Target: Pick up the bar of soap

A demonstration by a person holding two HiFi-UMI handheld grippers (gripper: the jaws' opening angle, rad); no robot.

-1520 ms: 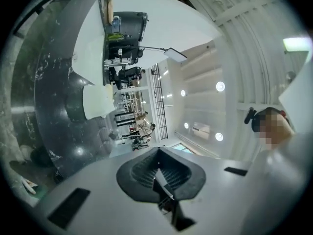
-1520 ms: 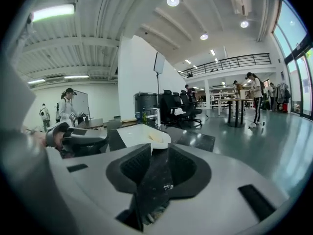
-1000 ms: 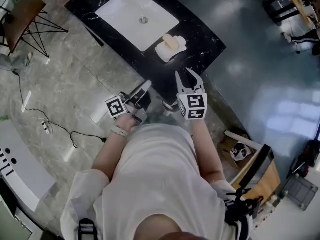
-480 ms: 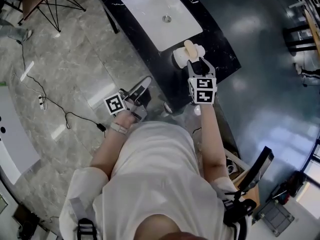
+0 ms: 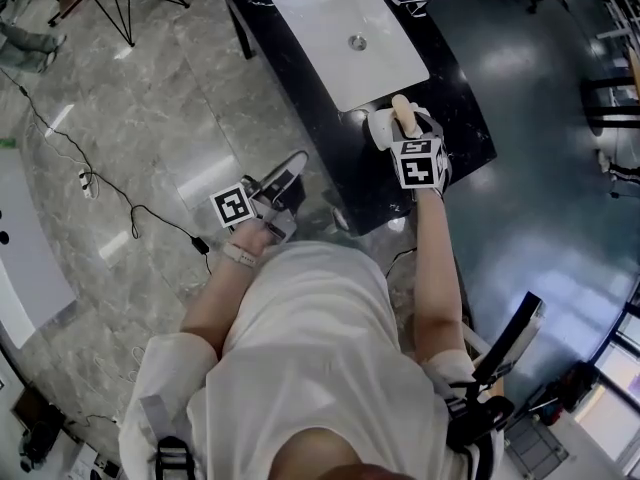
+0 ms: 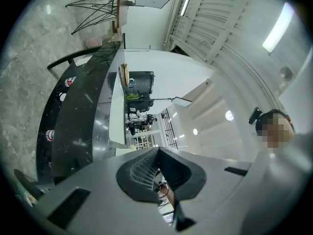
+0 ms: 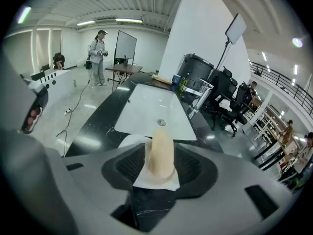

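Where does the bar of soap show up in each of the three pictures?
Head view: the bar of soap is upper right of centre.
Left gripper view: not in it.
Right gripper view: low centre, between the jaws.
Shared landmark: the white sink, just beyond the soap in both.

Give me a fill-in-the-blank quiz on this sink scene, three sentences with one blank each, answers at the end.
1. The bar of soap stands between the jaws of the ___ gripper.
2. The countertop around the white sink is ___ in colour.
3. The left gripper has its jaws together with ___ between them.

Missing words: right; black; nothing
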